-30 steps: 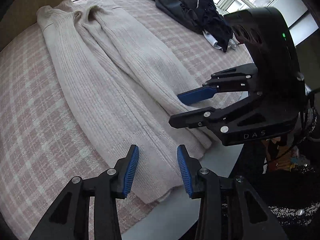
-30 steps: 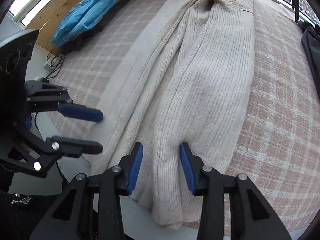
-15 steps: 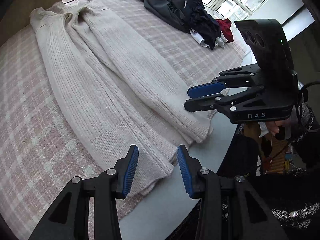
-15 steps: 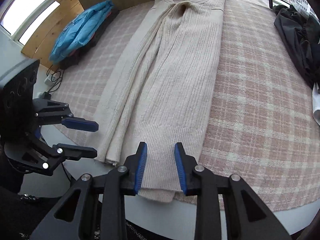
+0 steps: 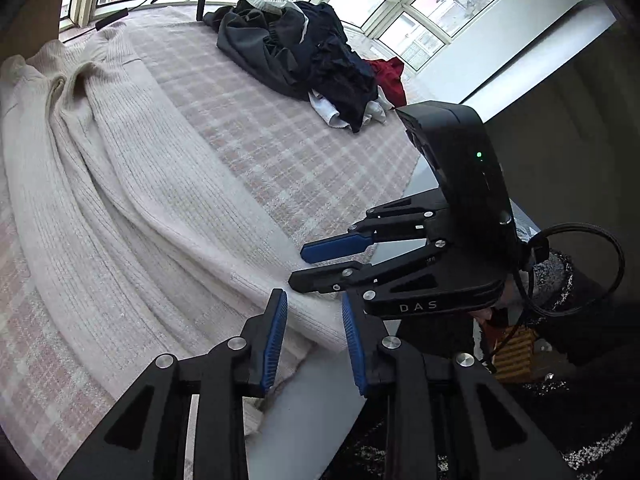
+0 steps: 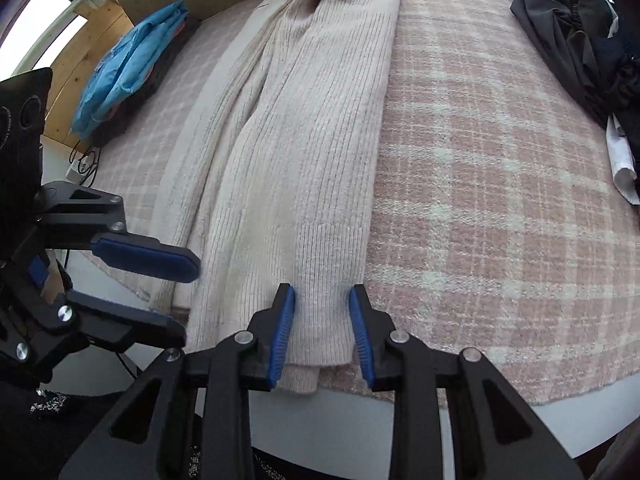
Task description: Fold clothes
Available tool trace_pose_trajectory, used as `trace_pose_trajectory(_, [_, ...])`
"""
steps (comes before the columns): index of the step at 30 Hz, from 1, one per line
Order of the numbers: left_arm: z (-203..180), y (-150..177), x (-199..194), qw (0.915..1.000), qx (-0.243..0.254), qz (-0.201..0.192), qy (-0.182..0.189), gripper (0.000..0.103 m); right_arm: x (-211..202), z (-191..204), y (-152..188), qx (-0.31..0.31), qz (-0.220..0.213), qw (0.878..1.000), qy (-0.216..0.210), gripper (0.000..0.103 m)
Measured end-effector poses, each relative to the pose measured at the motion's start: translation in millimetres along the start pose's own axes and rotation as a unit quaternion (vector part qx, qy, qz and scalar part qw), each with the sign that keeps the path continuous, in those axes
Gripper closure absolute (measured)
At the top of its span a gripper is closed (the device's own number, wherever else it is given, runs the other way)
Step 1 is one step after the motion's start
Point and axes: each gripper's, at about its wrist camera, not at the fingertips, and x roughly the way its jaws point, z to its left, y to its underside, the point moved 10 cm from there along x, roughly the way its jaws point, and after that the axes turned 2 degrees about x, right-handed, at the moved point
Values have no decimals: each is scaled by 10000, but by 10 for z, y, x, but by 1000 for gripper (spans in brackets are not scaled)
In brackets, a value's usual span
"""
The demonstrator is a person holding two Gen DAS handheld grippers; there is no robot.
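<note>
Both claws have shifted to the sweater [image 6: 304, 168] hem, lower frame. Left gripper [image 5: 314, 330] closing, right gripper [image 6: 322, 330] spread, nothing pinched; ready to grasp.

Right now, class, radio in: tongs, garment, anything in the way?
Left tongs closing, right tongs open, both over hem. Cream knit garment flat, lengthwise. Dark clothes pile off to the side, clear.

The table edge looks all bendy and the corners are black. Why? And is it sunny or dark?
Left wrist view: a fisheye lens curves the table and blackens the corners; bright daylight floods through the windows. Right wrist view: same bulging, the cream sweater evenly lit and sharp, with hardly any shadow.
</note>
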Motion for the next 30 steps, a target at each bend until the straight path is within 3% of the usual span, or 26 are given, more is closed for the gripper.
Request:
trace_pose_trajectory(4, [363,191,-295,9965,-107,94,-824,67,-133,157,-84,-416,-368,9985,-30,74])
trace_pose_trajectory(6, [580,314,-390,9922,-265,191,-1203,67,-31,267,-80,-606,-265,9977,-126,74])
trace_pose_trajectory(10, [945,636,-254,9841,-873,548,-1447,66,101,456,89,-1206,77,9926,112,72])
trace_pose_trajectory(11, [994,705,-212,9820,-917,606,-1535,66,29,475,86,-1173,38,9931,-65,73])
trace_pose_trajectory(13, [1004,773,-165,9811,-913,609,-1592,66,-146,411,58,-905,-148,9952,-337,73])
trace_pose_trajectory(16, [986,831,-103,9813,-910,584,-1590,61,-255,-11,34,-583,-375,9973,228,73])
trace_pose_trajectory(17, [966,823,-82,9822,-932,568,-1528,60,-210,-90,32,-456,-308,9983,212,73])
trace_pose_trajectory(21, [843,797,5,9832,-714,632,-1556,56,8,-27,115,-373,-69,9992,-107,69])
trace_pose_trajectory(25, [777,795,54,9832,-602,650,-1593,57,-2,65,148,-554,-204,9981,-180,63])
trace_pose_trajectory(27, [763,782,67,9834,-555,596,-1621,61,4,102,136,-654,-266,9973,-193,63])
trace_pose_trajectory(29, [714,686,77,9841,-424,417,-1675,84,10,144,122,-767,-328,9963,-201,63])
trace_pose_trajectory(30, [690,642,76,9848,-361,347,-1661,86,13,165,115,-823,-359,9958,-205,70])
